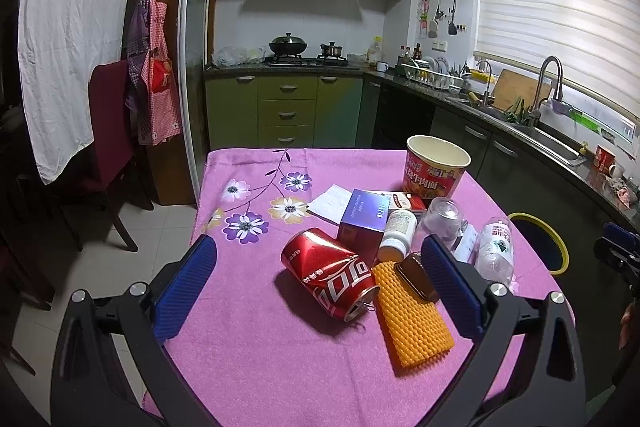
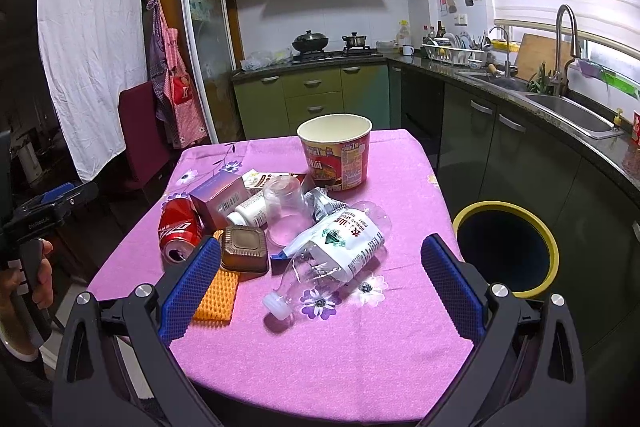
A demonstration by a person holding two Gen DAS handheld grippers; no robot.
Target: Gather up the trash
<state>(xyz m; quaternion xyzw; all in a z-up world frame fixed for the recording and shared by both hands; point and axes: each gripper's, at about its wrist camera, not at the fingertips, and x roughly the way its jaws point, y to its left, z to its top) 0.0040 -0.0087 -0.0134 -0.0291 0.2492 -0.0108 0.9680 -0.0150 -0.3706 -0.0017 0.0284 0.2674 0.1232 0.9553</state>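
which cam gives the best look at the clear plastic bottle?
Right wrist view. The clear plastic bottle lies on its side near the middle of the frame, with cap, label and crushed body all unobstructed. In the left wrist view the bottle sits near the right edge, foreshortened and partly hidden behind the left hand-held gripper finger.

Both wrist views close above table (image 1: 256,367), facing kitchen; share trash pile, bin (image 2: 505,209).

Daylight through window blinds (image 1: 556,7) at right, blown out. Room moderately dim, left side dark. Soft shadows fall left of the can (image 1: 330,277). Strong fisheye bending, black vignette corners. Focus sharp.
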